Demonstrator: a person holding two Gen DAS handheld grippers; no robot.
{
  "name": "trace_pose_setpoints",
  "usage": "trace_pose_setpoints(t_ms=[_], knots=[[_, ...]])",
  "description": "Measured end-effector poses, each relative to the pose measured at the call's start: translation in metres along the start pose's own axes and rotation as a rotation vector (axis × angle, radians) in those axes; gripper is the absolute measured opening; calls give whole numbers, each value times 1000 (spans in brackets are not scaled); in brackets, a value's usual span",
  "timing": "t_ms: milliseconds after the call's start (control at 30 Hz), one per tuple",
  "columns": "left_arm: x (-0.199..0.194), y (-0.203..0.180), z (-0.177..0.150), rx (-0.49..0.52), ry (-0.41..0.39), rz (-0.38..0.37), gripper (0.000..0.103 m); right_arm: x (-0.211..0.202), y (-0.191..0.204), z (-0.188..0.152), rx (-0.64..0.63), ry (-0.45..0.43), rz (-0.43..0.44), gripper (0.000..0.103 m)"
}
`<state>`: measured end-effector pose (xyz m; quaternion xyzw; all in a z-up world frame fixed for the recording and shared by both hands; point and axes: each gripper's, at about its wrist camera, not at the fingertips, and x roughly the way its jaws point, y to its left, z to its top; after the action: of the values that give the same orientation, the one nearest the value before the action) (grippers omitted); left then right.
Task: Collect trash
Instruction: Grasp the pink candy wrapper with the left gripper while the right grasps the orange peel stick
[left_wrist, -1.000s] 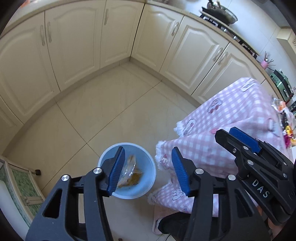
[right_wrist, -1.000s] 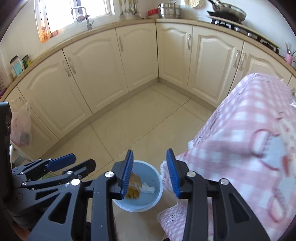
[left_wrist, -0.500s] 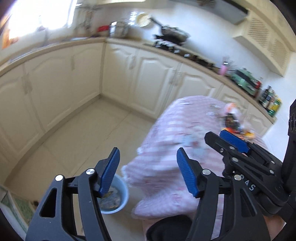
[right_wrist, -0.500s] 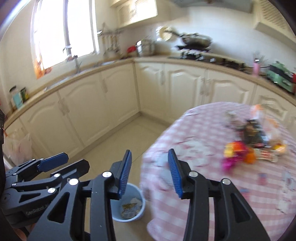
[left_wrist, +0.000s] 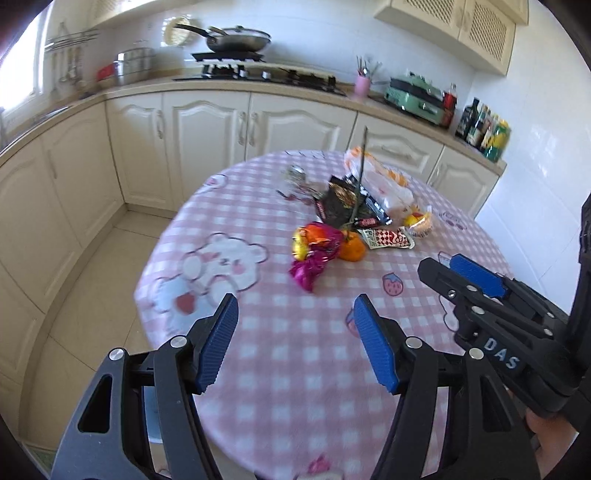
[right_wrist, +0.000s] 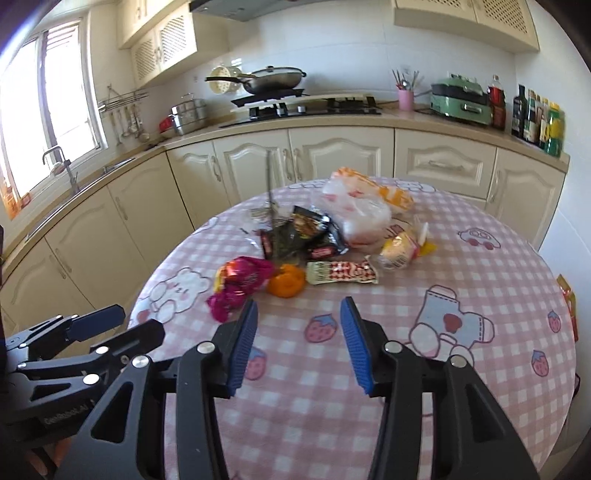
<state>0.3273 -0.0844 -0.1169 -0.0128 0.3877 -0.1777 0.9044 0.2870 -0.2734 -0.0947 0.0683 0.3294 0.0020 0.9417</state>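
Crumpled, colourful wrappers (right_wrist: 240, 284) lie heaped beside an orange peel (right_wrist: 286, 282); left gripper (left_wrist: 295, 343) and right gripper (right_wrist: 299, 341) hover spread, empty.

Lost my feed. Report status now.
Left gripper open, empty. Right gripper open, empty. Wrapper pile untouched mid-table, magenta wrapper nearest. Nothing blocking.

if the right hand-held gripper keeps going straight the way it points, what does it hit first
Probably the orange peel, just left of the right hand-held gripper line, with the red-and-white checked wrapper just behind. Depth is unclear; aimed lower, it meets the pink checked tablecloth first.
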Motion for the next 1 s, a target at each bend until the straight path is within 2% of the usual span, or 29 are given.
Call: trace_pose_setpoints(t_ms=[133,367,433,500,567,667,867,900,967,1000], knots=[[28,-12,12,8,35,0,62,16,-15,9,18,12,1,46],[68,-13,30,4,85,-8,62,51,-20,28,38,37,26,46],[76,-12,33,-1,98,-19,57,57,-17,31,44,42,45,46],[83,-12,34,6,113,-35,40,63,-14,35,45,45,61,46],[91,-12,33,13,136,-58,29,68,-10,39,46,50,73,46],[85,-11,31,13,99,-75,25,76,-2,42,41,59,89,46],[56,9,33,-33,23,-57,25,94,10,49,31,90,118,46],[52,12,34,-38,13,-49,25,97,11,50,30,91,119,45],[43,20,34,-51,-2,-40,25,103,15,53,27,103,120,31],[40,24,35,-55,-7,-38,25,105,15,53,27,108,125,16]])
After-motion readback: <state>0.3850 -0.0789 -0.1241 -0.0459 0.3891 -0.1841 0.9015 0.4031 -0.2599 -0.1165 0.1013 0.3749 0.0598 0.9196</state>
